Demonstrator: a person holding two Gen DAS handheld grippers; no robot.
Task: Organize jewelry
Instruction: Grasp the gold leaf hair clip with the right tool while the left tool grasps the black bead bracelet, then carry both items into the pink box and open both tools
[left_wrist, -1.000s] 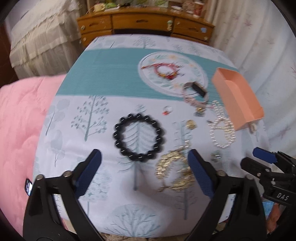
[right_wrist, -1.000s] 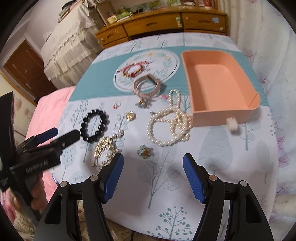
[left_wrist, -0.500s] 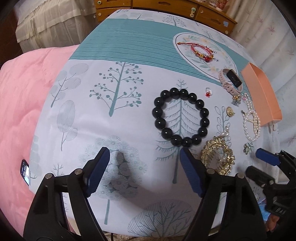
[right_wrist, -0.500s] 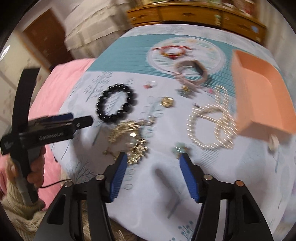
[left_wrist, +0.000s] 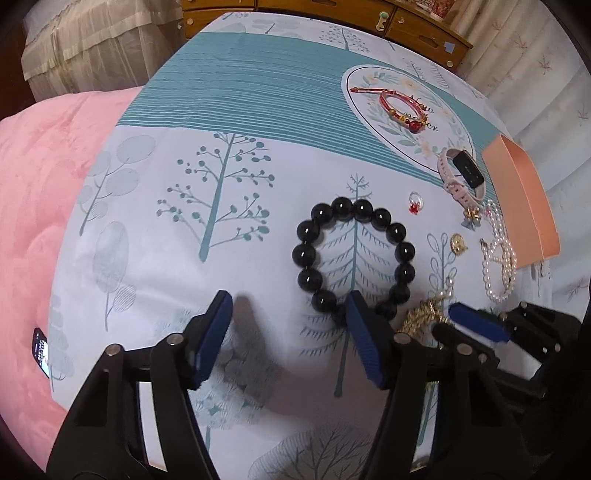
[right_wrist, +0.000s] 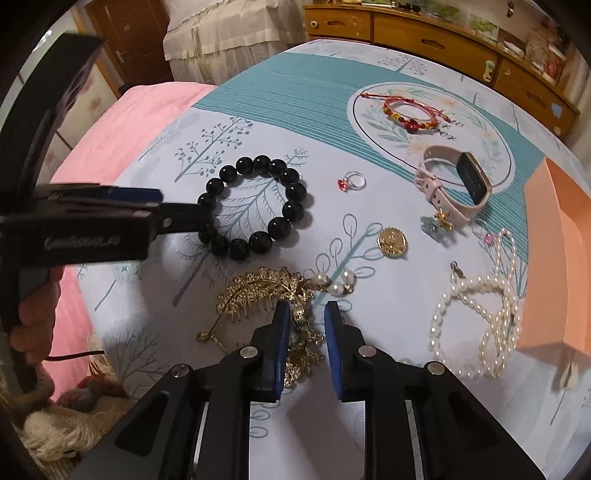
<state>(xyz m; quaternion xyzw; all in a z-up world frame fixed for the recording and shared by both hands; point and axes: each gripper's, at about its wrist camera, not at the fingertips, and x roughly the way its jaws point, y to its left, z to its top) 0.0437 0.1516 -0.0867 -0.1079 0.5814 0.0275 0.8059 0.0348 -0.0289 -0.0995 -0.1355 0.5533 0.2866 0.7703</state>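
Jewelry lies on a tree-print cloth. A black bead bracelet (left_wrist: 354, 258) (right_wrist: 255, 206) lies mid-table. My left gripper (left_wrist: 288, 325) is open, its right finger at the bracelet's near edge. My right gripper (right_wrist: 304, 325) has its jaws narrowed over a gold leaf hair comb (right_wrist: 266, 295), a small gap still between the pads. A pearl necklace (right_wrist: 480, 317), a gold coin pendant (right_wrist: 392, 240), a small ring (right_wrist: 352, 181), a pink smartwatch (right_wrist: 450, 184) and a red cord bracelet (right_wrist: 406, 114) lie around. The orange tray (right_wrist: 557, 266) is at the right.
A pink quilt (left_wrist: 40, 184) lies left of the table. A wooden dresser (right_wrist: 424, 33) stands behind it. A small flower charm (right_wrist: 437, 219) lies by the watch. A phone (left_wrist: 40, 350) rests at the table's left edge.
The left gripper moved forward and right to the black bracelet. The right gripper moved left and down over the gold comb and narrowed its jaws.
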